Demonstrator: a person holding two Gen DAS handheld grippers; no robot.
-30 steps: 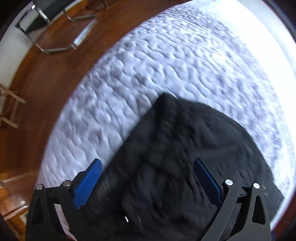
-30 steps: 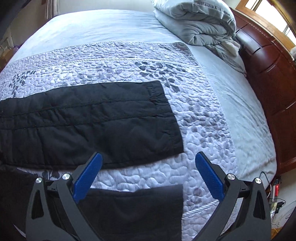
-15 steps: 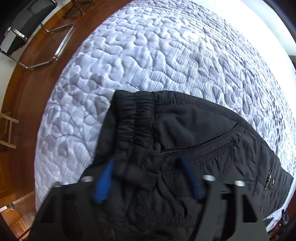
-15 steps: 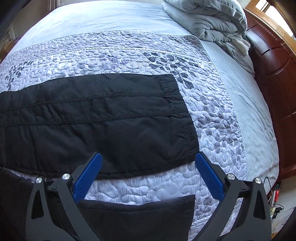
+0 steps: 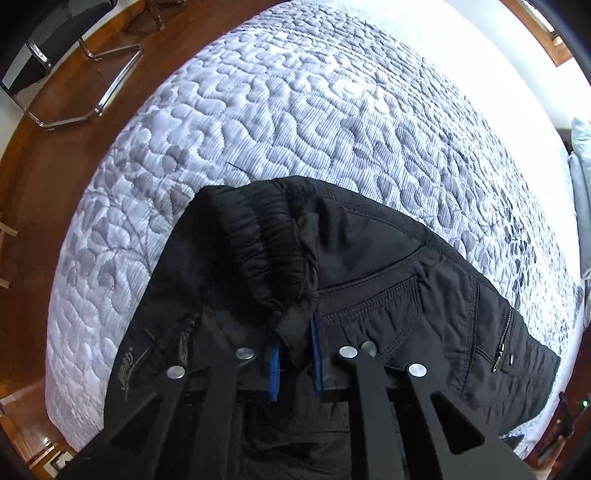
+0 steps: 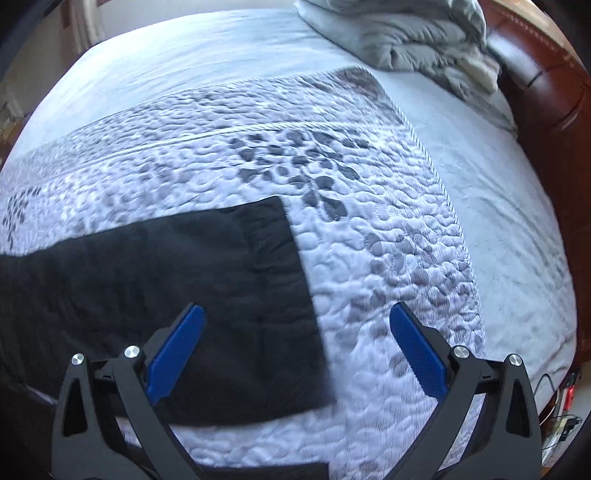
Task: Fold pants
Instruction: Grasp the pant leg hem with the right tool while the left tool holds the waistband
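Black pants (image 5: 369, 280) lie on a grey quilted bedspread (image 5: 295, 110). In the left wrist view my left gripper (image 5: 294, 332) is shut on the gathered elastic waistband (image 5: 258, 236), a bunch of black fabric pinched between its blue pads and lifted a little. A zip pocket shows at the right of that view. In the right wrist view my right gripper (image 6: 295, 317) is open above the hem end of one pant leg (image 6: 166, 295), which lies flat; its left pad is over the fabric, its right pad over bare quilt. A second leg's edge (image 6: 266, 472) shows at the bottom.
A crumpled grey duvet (image 6: 406, 33) sits at the head of the bed by a brown wooden headboard (image 6: 546, 74). A chrome-framed chair (image 5: 66, 66) stands on the wooden floor (image 5: 48, 177) beyond the bed's corner. Cables hang off the bed's right side.
My left gripper has shut on the waistband and raised it. My right gripper, still open, has moved up over the far pant leg toward its hem.
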